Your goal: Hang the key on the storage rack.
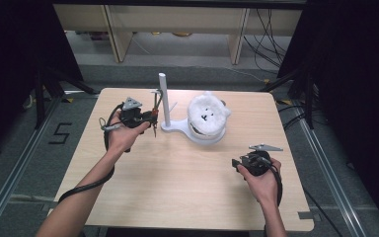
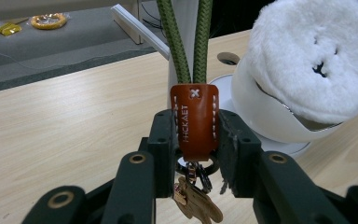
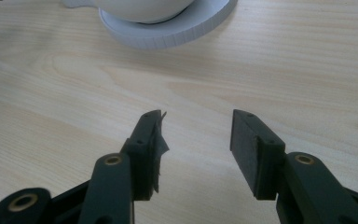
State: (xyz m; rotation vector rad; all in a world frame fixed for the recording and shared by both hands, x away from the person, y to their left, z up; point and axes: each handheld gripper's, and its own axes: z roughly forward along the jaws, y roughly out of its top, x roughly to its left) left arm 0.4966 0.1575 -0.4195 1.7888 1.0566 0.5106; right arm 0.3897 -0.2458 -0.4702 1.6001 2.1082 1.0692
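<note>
1. Leather keychain tab (image 2: pixel 194 120), brown, sits clamped between your left tongs (image 2: pixel 196 135); its green cord loop (image 2: pixel 186 42) runs upward, keys dangling below.
2. White stand post (image 1: pixel 164 98) rises just beyond the loop, its side peg (image 2: pixel 137 30) up and to the left.
3. Right tongs (image 3: pixel 196 140) gape empty over the bench (image 3: pixel 284 70), well apart from the post; your left hand is nearer.

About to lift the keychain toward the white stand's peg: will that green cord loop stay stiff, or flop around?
Likely floppy: the green cord loop is braided rope, held up here because it is pulled taut. The leather tab, clamped in the left gripper, looks firm and unlikely to slip. The keys hang loose below and will probably swing.
</note>
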